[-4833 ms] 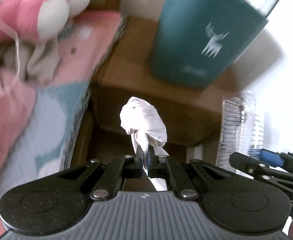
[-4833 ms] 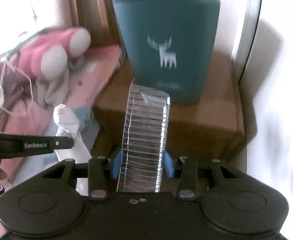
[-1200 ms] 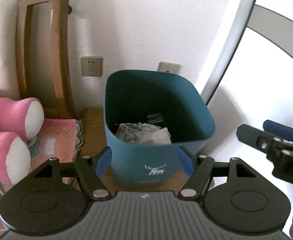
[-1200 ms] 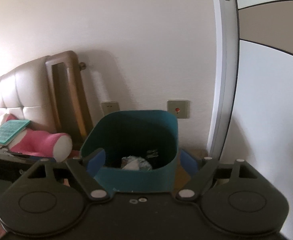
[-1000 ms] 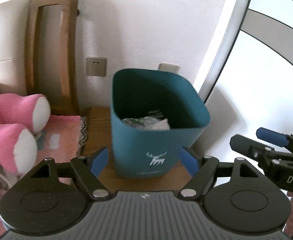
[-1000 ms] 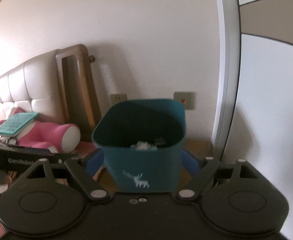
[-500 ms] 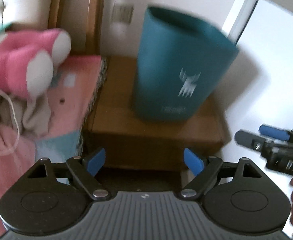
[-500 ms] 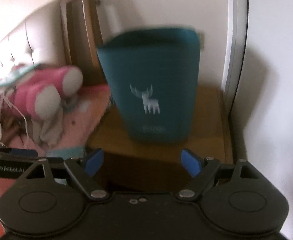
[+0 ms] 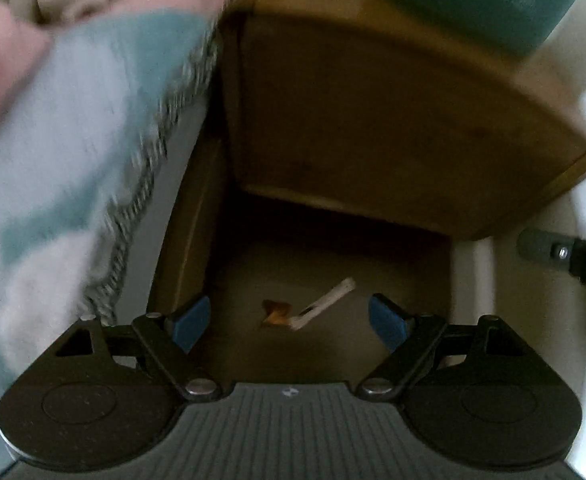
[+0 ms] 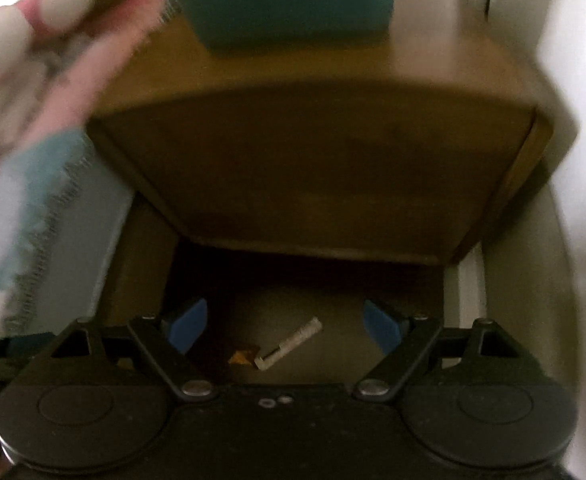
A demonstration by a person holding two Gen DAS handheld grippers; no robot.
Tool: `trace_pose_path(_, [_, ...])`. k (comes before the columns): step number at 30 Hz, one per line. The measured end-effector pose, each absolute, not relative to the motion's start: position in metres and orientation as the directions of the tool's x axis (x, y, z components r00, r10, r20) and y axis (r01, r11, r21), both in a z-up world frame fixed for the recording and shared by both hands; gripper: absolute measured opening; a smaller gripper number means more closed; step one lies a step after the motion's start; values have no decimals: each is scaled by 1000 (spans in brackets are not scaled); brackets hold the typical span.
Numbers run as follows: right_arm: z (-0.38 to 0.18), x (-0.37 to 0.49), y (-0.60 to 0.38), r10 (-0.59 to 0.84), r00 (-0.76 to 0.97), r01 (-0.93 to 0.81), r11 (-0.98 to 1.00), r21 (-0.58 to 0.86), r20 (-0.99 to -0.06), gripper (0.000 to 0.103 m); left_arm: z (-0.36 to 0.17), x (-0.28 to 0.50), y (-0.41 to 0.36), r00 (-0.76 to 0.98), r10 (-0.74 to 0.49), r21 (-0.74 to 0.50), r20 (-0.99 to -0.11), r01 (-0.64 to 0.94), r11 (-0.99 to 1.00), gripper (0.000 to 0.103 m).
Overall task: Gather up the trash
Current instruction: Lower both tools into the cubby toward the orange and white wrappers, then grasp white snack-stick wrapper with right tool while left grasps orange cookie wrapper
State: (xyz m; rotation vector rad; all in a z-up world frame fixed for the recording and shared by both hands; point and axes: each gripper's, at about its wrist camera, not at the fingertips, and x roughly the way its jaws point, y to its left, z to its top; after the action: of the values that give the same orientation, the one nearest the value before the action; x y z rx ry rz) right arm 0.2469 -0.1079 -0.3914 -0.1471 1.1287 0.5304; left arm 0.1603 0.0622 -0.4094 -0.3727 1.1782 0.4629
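On the dark floor under the wooden nightstand (image 9: pixel 393 120) lie a small white stick-like scrap (image 9: pixel 325 305) and an orange-brown crumpled bit (image 9: pixel 275 312). My left gripper (image 9: pixel 289 318) hangs above them, open and holding nothing. In the right wrist view the white scrap (image 10: pixel 291 343) and the orange bit (image 10: pixel 244 356) lie between and below my right gripper's (image 10: pixel 285 326) open jaws, which are bare. The teal trash bin (image 10: pixel 281 0) stands on the nightstand (image 10: pixel 313 152); only its lower part shows.
A pink and pale blue blanket (image 9: pixel 65 128) hangs down at the left, beside a pink and white plush toy (image 10: pixel 25 28). A white wall or door (image 10: pixel 573 120) borders the right. The other gripper's finger (image 9: pixel 561 256) pokes in at the left wrist view's right edge.
Both grippers have dropped from bin height to near the floor and tilted downward. The bin slid to the top of both views; the floor scraps came into sight. Earlier-held tissue and plastic are gone.
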Motion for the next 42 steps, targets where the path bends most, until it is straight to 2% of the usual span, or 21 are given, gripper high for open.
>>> trace_pose_path(13, [-599, 266, -82, 232, 206, -376, 916, 142, -951, 83, -604, 167, 53, 218, 173, 35, -961, -522, 852, 87])
trace_pose_path(23, [-722, 297, -59, 150, 118, -285, 952, 111, -982, 79, -714, 178, 67, 169, 165, 47, -972, -549, 835, 87])
trace_pose_path(30, [-767, 309, -44, 127, 73, -219, 970, 108, -989, 74, -762, 182, 73, 156, 154, 47, -976, -537, 842, 87])
trace_pose_path(33, [-779, 310, -40, 104, 64, -203, 975, 89, -993, 68, -774, 185, 78, 157, 147, 41, -977, -537, 842, 87])
trace_pose_path(35, [-785, 310, -38, 91, 56, -194, 978, 78, -994, 57, -780, 187, 80, 160, 139, 33, -977, -535, 844, 87])
trace_pose_path(38, [-792, 314, -38, 88, 39, -162, 984, 80, -995, 52, -786, 189, 82, 167, 126, 19, -978, -528, 849, 87])
trace_pose_path(42, [-799, 316, -37, 69, 22, -124, 990, 65, -997, 50, -791, 193, 85, 183, 109, 0, -977, -512, 859, 86])
